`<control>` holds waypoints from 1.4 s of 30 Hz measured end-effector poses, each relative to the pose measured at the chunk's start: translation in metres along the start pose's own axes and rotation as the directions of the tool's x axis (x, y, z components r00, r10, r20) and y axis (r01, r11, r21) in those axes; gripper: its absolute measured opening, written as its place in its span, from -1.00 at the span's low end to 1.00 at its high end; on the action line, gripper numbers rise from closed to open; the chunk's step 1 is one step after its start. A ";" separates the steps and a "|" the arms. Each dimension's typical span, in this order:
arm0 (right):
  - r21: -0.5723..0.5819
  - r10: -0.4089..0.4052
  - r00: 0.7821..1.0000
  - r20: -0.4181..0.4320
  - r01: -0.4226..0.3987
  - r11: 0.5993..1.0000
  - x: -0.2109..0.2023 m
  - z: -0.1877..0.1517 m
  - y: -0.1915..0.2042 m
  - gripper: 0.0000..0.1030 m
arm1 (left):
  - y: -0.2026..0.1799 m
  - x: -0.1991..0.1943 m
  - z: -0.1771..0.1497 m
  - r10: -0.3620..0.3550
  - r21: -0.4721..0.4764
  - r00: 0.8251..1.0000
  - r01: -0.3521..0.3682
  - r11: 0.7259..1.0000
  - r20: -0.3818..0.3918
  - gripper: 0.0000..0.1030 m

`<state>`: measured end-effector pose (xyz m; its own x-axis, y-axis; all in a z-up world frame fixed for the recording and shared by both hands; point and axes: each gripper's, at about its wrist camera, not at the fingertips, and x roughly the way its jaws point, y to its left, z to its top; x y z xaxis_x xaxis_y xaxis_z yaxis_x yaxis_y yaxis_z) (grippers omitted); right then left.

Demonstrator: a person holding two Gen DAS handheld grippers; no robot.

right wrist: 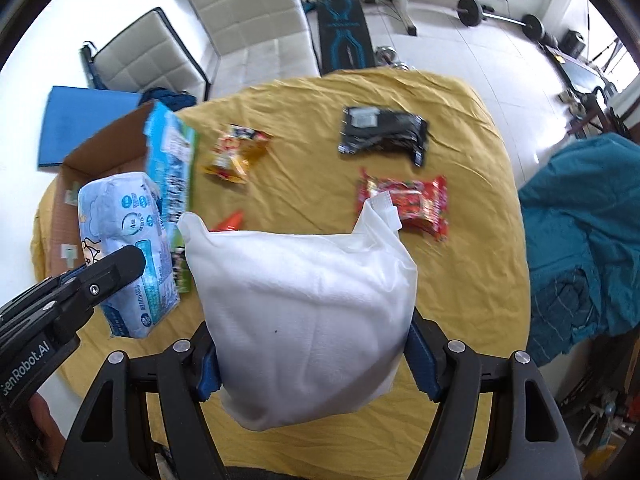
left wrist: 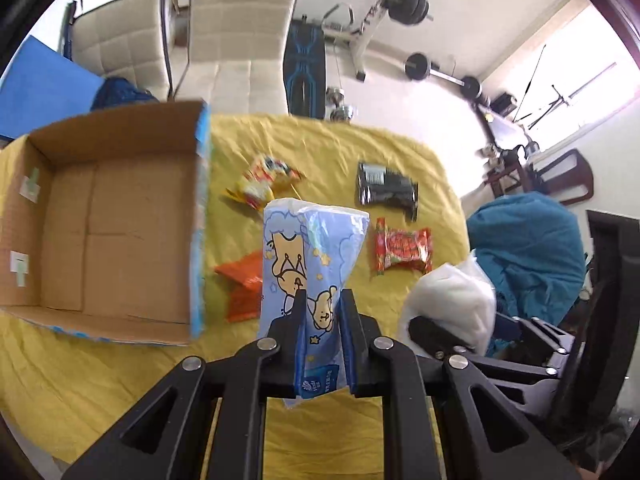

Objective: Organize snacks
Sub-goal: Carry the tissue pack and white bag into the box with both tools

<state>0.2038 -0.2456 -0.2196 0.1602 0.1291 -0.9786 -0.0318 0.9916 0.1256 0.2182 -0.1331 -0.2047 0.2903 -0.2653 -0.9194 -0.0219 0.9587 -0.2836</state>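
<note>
My left gripper (left wrist: 323, 300) is shut on a light blue cartoon-printed pack (left wrist: 310, 256), held above the yellow table just right of an open cardboard box (left wrist: 108, 224). From the right wrist view the same blue pack (right wrist: 128, 240) hangs beside the box (right wrist: 120, 136). My right gripper (right wrist: 312, 344) is shut on a bulky white bag (right wrist: 304, 312) that hides its fingertips. On the cloth lie a yellow-red snack (left wrist: 264, 184), a black packet (left wrist: 386, 188), a red packet (left wrist: 404, 250) and an orange packet (left wrist: 244, 284).
A yellow cloth (right wrist: 460, 280) covers the round table. Two cream chairs (left wrist: 240, 40) stand behind it, with a weight bench and barbells (left wrist: 400, 4) beyond. A teal fabric heap (right wrist: 584, 224) lies off the table's right side. A blue mat (right wrist: 84, 120) lies past the box.
</note>
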 end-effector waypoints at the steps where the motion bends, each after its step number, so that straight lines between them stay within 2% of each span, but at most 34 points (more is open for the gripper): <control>1: -0.008 0.009 1.000 0.006 -0.009 1.000 -0.004 0.000 0.010 0.47 | 0.005 -0.008 0.001 0.000 0.000 1.000 0.000 1.000 0.013 -0.76; 6: -0.044 0.030 0.999 0.036 -0.029 0.999 -0.015 0.007 0.059 0.47 | 0.033 -0.043 0.010 -0.008 -0.003 0.998 0.008 1.000 0.056 -0.76; 10: -0.073 0.059 0.998 0.038 -0.056 0.996 -0.019 0.017 0.111 0.47 | 0.070 -0.064 0.023 0.000 -0.001 0.997 0.000 1.000 0.071 -0.76; 13: -0.080 0.073 0.997 0.035 -0.070 0.994 -0.010 0.031 0.147 0.47 | 0.105 -0.071 0.037 0.005 -0.010 0.998 -0.005 1.000 0.066 -0.76; 16: -0.068 0.115 0.993 -0.006 -0.115 0.991 0.011 0.051 0.180 0.47 | 0.150 -0.067 0.059 0.014 -0.034 0.999 -0.013 0.999 0.042 -0.75; 23: -0.023 0.155 0.984 -0.089 -0.158 0.987 0.084 0.099 0.232 0.47 | 0.245 -0.022 0.101 0.013 -0.119 0.998 -0.021 0.993 -0.062 -0.75; 28: -0.018 0.136 0.983 -0.123 -0.140 0.990 0.133 0.127 0.263 0.47 | 0.295 0.025 0.121 0.000 -0.158 0.988 -0.024 0.987 -0.156 -0.75; 36: -0.052 0.025 0.987 -0.160 -0.034 0.998 0.204 0.156 0.278 0.48 | 0.319 0.100 0.138 -0.048 -0.169 0.960 0.001 0.986 -0.275 -0.74; 40: -0.102 -0.031 0.992 -0.125 0.018 0.995 0.214 0.162 0.282 0.50 | 0.318 0.125 0.140 -0.125 -0.204 0.941 0.061 0.977 -0.315 -0.73; 42: -0.121 -0.051 0.991 -0.126 0.036 0.992 0.216 0.162 0.284 0.50 | 0.318 0.129 0.140 -0.138 -0.216 0.938 0.071 0.974 -0.317 -0.71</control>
<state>0.3894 0.0652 -0.3686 0.0362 0.0760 -0.9964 -0.1449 0.9870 0.0700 0.3828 0.1521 -0.3752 -0.0276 -0.4139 -0.9099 -0.2072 0.8928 -0.3999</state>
